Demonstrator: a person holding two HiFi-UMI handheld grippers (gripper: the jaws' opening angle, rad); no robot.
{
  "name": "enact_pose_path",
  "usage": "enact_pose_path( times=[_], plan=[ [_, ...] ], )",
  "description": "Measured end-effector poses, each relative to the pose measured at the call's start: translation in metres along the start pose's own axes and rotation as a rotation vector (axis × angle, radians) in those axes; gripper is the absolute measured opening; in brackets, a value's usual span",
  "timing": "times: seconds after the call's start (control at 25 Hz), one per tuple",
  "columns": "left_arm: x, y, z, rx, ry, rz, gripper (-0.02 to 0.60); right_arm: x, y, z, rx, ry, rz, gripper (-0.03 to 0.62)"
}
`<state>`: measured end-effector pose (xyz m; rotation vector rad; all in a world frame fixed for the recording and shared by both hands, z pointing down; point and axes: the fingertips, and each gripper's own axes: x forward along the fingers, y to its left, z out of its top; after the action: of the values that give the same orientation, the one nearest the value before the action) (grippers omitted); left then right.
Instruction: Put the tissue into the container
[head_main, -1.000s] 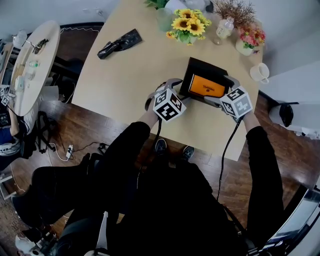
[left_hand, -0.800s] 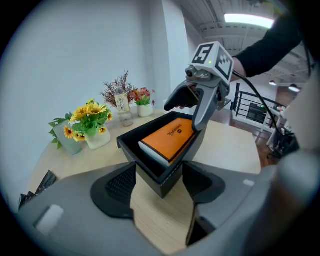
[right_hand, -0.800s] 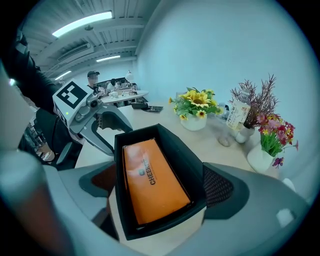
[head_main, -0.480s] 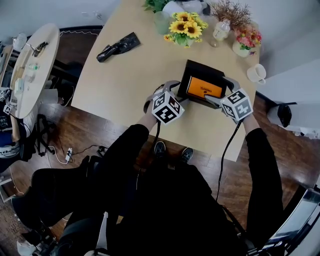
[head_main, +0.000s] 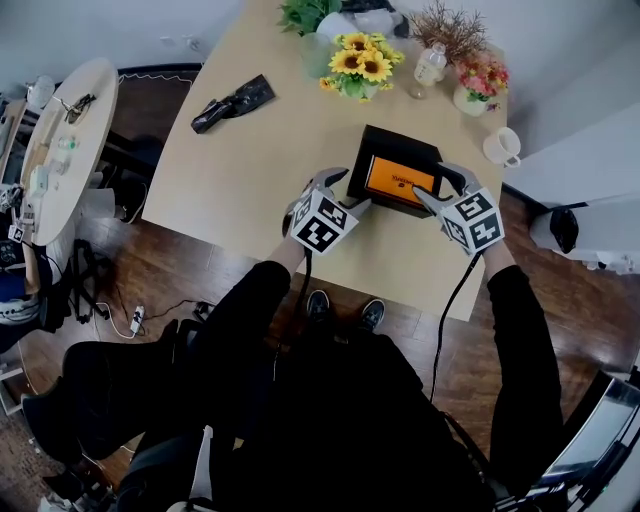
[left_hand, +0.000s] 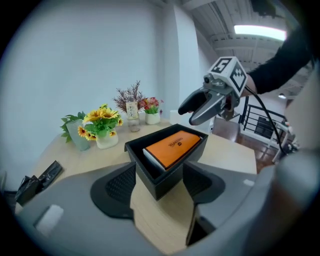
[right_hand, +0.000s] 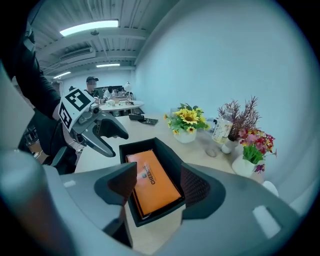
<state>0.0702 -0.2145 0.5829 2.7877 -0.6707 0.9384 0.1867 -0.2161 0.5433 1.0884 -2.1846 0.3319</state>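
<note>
The tissue pack (head_main: 400, 181) is lying inside the black container (head_main: 357, 172) on the tabletop (head_main: 250, 160); placement seems finished. The left tool (left_hand: 157, 185) is pinching the container's corner; the right tool (right_hand: 152, 185) is hovering, empty jaws just narrowing. Next: releasing, withdrawing.

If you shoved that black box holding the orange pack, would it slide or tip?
Probably slide: the black container sits low, wide and flat on the smooth table. Its straight walls look stiff. Holding only the orange tissue pack, it is likely light.

Black sleeves (head_main: 250, 300), likely black trousers (head_main: 140, 375); grey hand-held grippers (head_main: 342, 195) (head_main: 440, 188), black cables (head_main: 447, 320)
</note>
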Motion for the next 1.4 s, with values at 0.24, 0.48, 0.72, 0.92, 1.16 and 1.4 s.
enact_pose_path(
  times=[0.24,0.48,0.72,0.92,1.16,1.4],
  plan=[
    [-0.022,-0.001,0.014,-0.073,-0.057,0.037,0.279,-0.025,-0.001,0.003,0.065,-0.087,-0.057,0.219],
    [-0.048,-0.005,0.027,-0.101,-0.111,0.075,0.279,-0.058,0.0,0.016,0.115,-0.194,-0.112,0.167],
    [-0.091,-0.009,0.05,-0.187,-0.222,0.121,0.279,-0.1,0.013,0.031,0.147,-0.305,-0.157,0.139],
    [-0.138,-0.032,0.084,-0.216,-0.347,0.103,0.278,-0.144,0.037,0.051,0.169,-0.425,-0.201,0.137],
    [-0.193,-0.076,0.113,-0.157,-0.438,0.082,0.278,-0.203,0.074,0.071,0.171,-0.555,-0.246,0.137],
    [-0.236,-0.1,0.123,-0.081,-0.485,0.175,0.278,-0.243,0.099,0.069,0.208,-0.634,-0.344,0.137]
  ],
)
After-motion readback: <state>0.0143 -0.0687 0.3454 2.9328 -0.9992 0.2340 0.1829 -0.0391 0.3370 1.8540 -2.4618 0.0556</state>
